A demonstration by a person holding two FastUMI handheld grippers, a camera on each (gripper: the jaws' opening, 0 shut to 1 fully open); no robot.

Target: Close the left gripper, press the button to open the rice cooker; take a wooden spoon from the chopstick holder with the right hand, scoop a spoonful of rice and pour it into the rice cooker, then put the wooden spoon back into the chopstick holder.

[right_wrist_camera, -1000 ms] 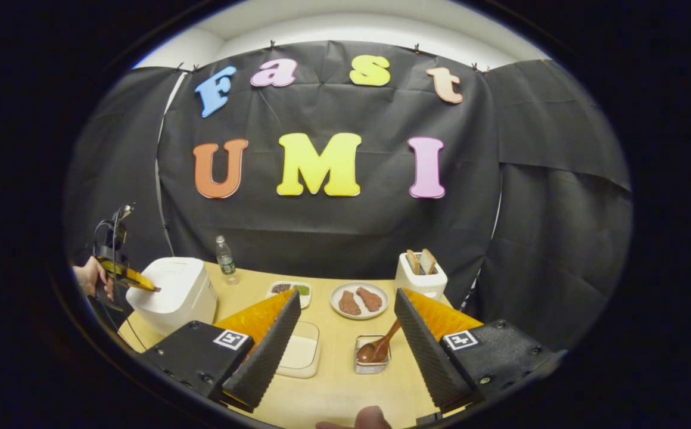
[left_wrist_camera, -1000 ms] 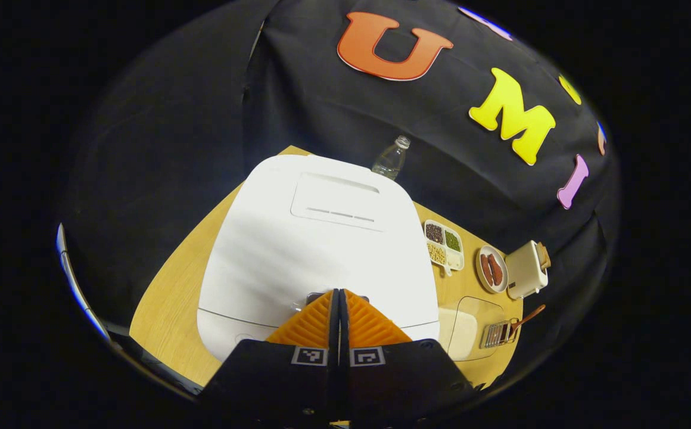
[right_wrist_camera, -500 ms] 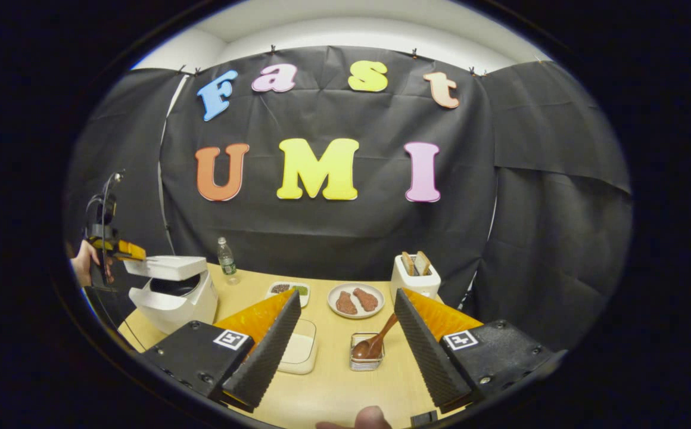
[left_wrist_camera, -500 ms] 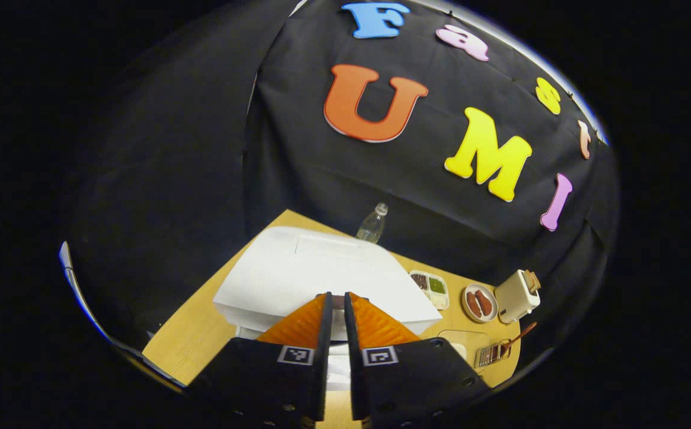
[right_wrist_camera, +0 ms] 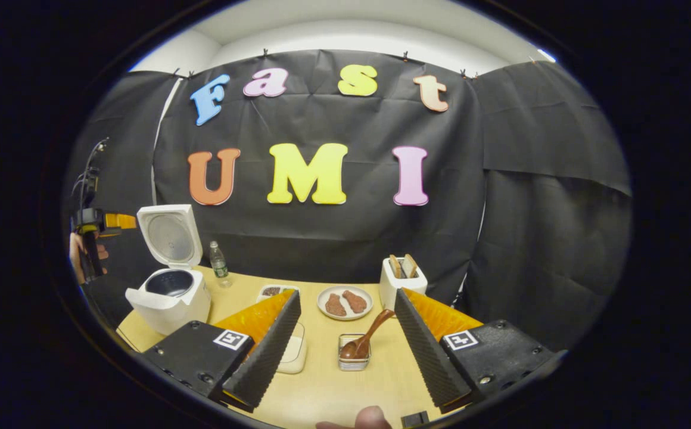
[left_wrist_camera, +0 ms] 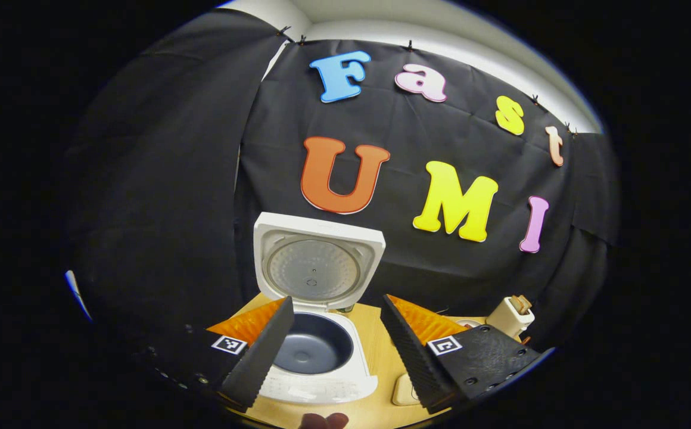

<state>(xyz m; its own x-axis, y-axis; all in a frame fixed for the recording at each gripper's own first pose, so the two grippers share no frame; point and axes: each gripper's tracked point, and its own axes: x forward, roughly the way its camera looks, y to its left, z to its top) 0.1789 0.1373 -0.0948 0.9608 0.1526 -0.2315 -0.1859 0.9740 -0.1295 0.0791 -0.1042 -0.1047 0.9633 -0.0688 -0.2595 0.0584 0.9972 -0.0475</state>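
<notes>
Right gripper view puts the wooden spoon straight ahead of the right gripper, between its two released, widely parted jaws and a little beyond them. The spoon's bowl sits down in the chopstick holder, and its handle slants up and to the right, toward the toaster. That handle is the part to take, I judge, so the jaws would need to close across the slanted axis above the holder's rim. The rice container lies just left of the holder, partly behind the left-hand finger. The rice cooker stands well off to the left near the tabletop edge, lid raised upright and pot exposed. The left gripper hangs released before it, so the right one is plainly nearer the spoon.
</notes>
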